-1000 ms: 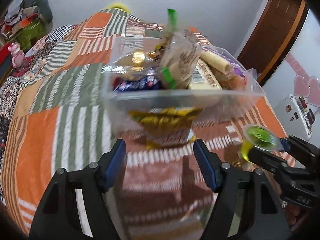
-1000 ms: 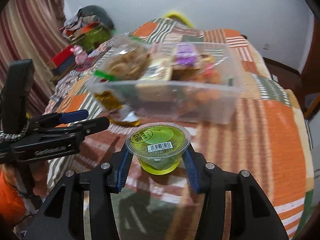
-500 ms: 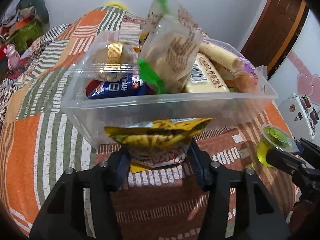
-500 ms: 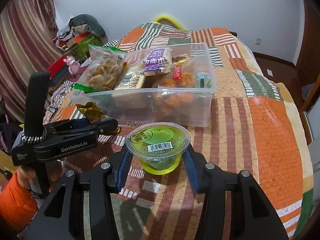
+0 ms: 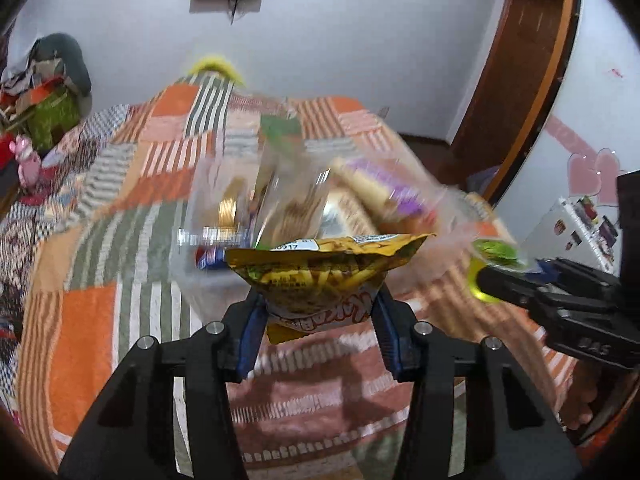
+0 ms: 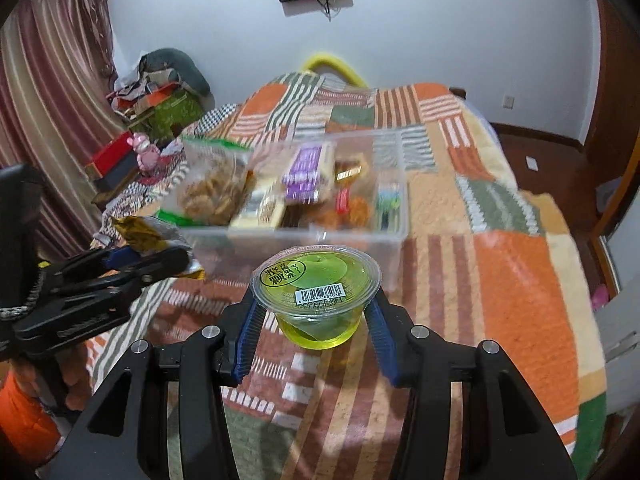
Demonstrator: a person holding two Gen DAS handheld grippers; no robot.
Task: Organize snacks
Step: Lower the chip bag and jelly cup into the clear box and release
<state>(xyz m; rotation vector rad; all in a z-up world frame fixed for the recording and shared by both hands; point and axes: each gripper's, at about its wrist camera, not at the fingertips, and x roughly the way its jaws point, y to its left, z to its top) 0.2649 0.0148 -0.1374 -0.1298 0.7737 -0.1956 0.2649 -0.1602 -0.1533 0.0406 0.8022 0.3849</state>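
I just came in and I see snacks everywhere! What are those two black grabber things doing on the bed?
Someone is tidying snacks with a grabber in each hand. The left gripper pinches a yellow snack bag, held up off the patchwork blanket. The right gripper squeezes a green jelly cup between its fingers. Both are just in front of the clear plastic bin, which already holds cookies and other packets. Neither snack is in the bin yet.
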